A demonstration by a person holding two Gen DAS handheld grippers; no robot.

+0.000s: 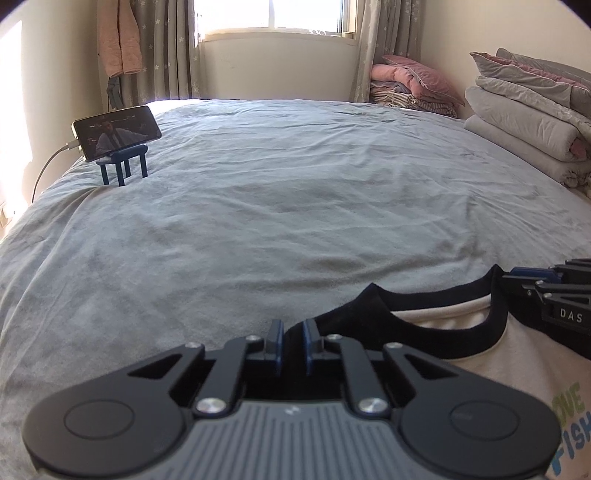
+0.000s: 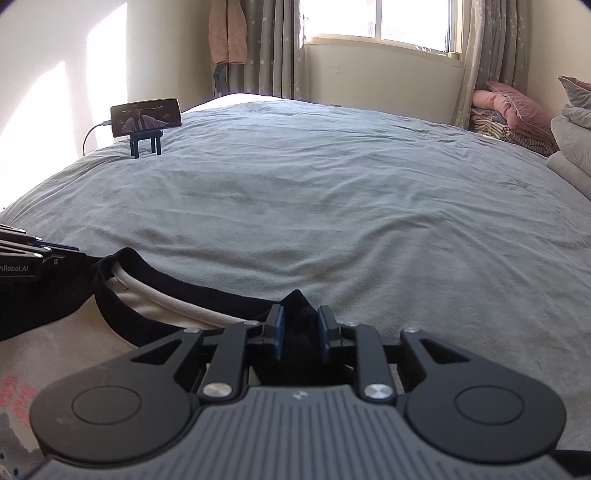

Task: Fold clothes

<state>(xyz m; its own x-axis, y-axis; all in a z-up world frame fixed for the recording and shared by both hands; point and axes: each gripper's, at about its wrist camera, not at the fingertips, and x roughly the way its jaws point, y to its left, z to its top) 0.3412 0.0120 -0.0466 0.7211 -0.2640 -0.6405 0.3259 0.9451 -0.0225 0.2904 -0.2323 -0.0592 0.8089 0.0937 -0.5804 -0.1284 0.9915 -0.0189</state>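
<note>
A wide bed point(image 1: 258, 206) under a rumpled grey-blue cover is filling both views, reaching back to a cream wall with a bright window point(image 1: 273, 14) and star-patterned curtains point(image 1: 166, 48). A pink garment point(image 1: 118, 40) is hanging beside the left-hand curtain. Near the bed's far left edge a phone point(image 1: 116, 131) is playing a video while resting on a small blue stand point(image 1: 123, 164), with a cable point(image 1: 48, 166) trailing off that edge. Folded quilts and pillows point(image 1: 528, 122) are stacked along the bed's right edge, and a pink and striped pile of bedding point(image 1: 413, 86) is sitting at the far right corner.

A cream T-shirt point(image 1: 517, 354) with a black collar and black shoulders is lying at the bed's near edge, front up with coloured lettering showing. Its collar is pointing toward the window, so its long axis is running from the near edge toward the far edge, and its shoulder line is lying across the bed.

The left gripper point(image 1: 293, 341) is clamping the black fabric of one shoulder between its blue pads. The right gripper point(image 2: 300, 334) is pinching a bunched peak of black fabric at the other shoulder
</note>
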